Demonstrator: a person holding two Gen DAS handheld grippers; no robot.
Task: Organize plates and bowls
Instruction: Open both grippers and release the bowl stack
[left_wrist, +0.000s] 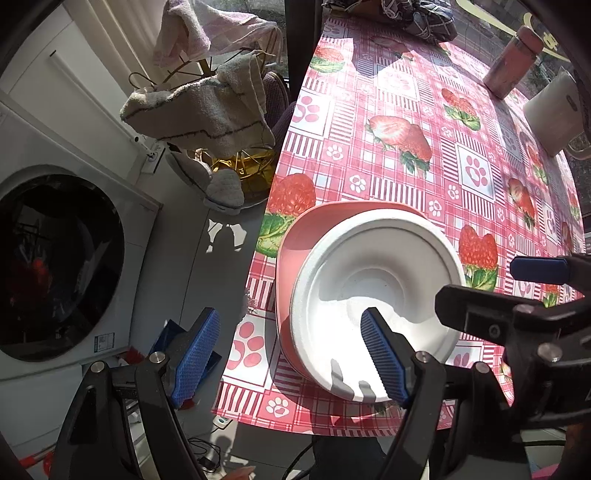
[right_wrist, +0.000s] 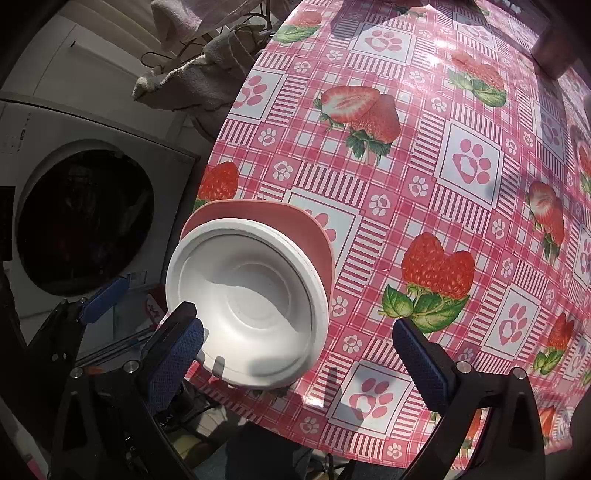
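White bowl is already being carried by pink plate; both grippers are being held released, empty.

From my feed, the white bowl between my left jaws looks like matt foam or pulp, slightly grainy. The pink plate under it is smooth plastic. The tablecloth ahead is glossy vinyl, and the finger pads are ribbed blue rubber.
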